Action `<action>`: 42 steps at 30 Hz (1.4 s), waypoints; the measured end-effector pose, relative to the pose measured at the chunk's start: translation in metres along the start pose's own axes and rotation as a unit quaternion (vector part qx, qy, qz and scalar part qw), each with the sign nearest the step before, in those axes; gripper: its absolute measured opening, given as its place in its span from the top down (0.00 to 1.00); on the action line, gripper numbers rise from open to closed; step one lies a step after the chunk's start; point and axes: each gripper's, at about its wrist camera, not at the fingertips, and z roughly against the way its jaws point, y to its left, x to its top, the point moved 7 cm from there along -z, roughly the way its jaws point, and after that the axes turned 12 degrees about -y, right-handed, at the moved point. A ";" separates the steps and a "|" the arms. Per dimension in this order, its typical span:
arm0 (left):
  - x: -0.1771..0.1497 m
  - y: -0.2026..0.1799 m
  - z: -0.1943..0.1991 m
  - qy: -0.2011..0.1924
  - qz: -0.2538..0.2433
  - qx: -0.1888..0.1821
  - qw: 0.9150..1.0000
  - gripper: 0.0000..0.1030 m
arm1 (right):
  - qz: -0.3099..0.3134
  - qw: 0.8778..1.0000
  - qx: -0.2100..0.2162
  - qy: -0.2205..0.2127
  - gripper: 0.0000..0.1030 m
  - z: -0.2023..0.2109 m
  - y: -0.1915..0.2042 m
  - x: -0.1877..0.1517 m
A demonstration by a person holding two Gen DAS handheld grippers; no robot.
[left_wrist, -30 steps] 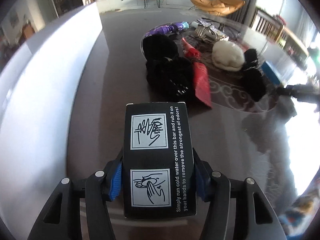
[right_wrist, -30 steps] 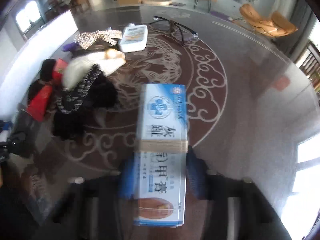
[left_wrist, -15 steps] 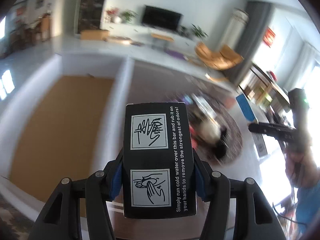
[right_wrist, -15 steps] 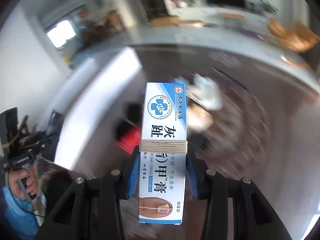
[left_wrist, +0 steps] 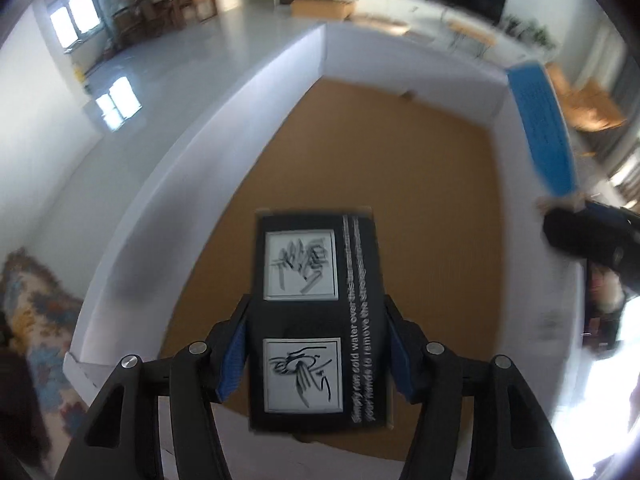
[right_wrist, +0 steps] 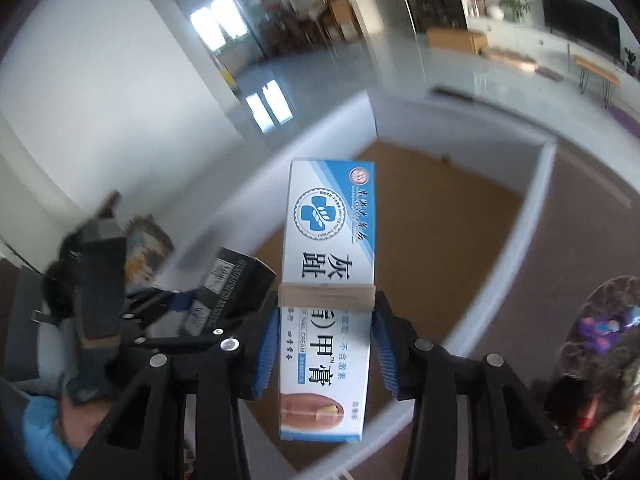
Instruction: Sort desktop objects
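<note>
Daylight floods both my views from the windows (left_wrist: 76,32) at the far left, throwing bright reflections on the glossy floor (right_wrist: 268,106). On the left camera the lower right edge is blown out white. Fisheye bending curves the white bin (left_wrist: 208,136) walls and darkens the corners. Motion blur smears the print on the black box (left_wrist: 316,320) and the surroundings; on the right camera the blue box (right_wrist: 328,280) stays sharp while the background streaks.
</note>
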 end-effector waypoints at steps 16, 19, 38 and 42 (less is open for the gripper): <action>-0.065 -0.226 0.145 -0.106 -0.134 -0.234 0.957 0.00 | -0.014 0.970 -0.193 -0.145 0.02 0.202 -0.186 -0.110; -0.095 -0.274 0.097 -0.060 -0.159 -0.229 0.959 0.00 | -0.044 0.964 -0.245 -0.093 0.02 0.217 -0.236 -0.182; -0.061 -0.384 -0.018 -0.106 -0.166 -0.183 0.963 0.00 | -0.080 0.944 -0.310 -0.077 0.00 0.208 -0.301 -0.274; -0.061 -0.385 -0.019 -0.106 -0.166 -0.183 0.963 0.00 | -0.080 0.944 -0.312 -0.077 0.00 0.209 -0.298 -0.278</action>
